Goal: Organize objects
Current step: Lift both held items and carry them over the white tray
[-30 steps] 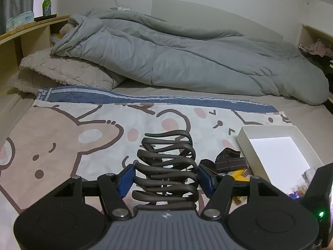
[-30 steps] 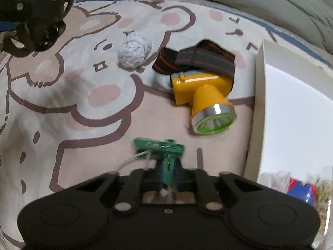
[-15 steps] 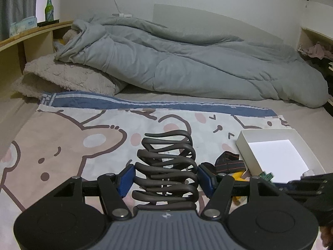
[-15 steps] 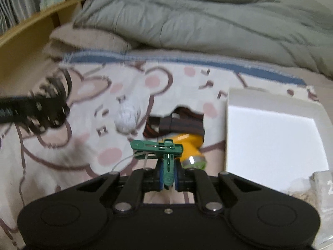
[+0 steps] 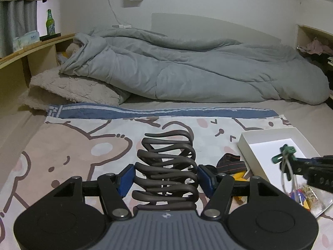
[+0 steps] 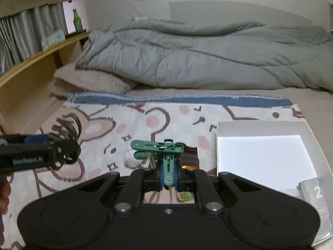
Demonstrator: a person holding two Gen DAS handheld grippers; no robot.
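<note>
My left gripper (image 5: 165, 179) is shut on a dark brown claw hair clip (image 5: 168, 162) and holds it above the bear-print blanket (image 5: 83, 150). My right gripper (image 6: 168, 176) is shut on a green clothes peg (image 6: 160, 148) with a white string hanging from it. In the left wrist view the peg (image 5: 284, 156) hangs over the white box (image 5: 245, 145). The box (image 6: 264, 158) lies open at the right with a snack packet (image 5: 308, 195) in its near corner. A yellow headlamp with a striped strap (image 5: 231, 163) and a white ball (image 6: 131, 161) lie on the blanket, partly hidden by the grippers.
A rumpled grey duvet (image 5: 187, 73) and a beige pillow (image 5: 70, 89) fill the back of the bed. A wooden shelf (image 5: 31, 50) with a green bottle (image 5: 50, 23) runs along the left. A grey packet (image 6: 314, 191) lies in the box's near corner.
My right gripper has risen and tilted up from looking down at the blanket, and moved over the white box with the peg. My left gripper has lifted slightly with the hair clip.
</note>
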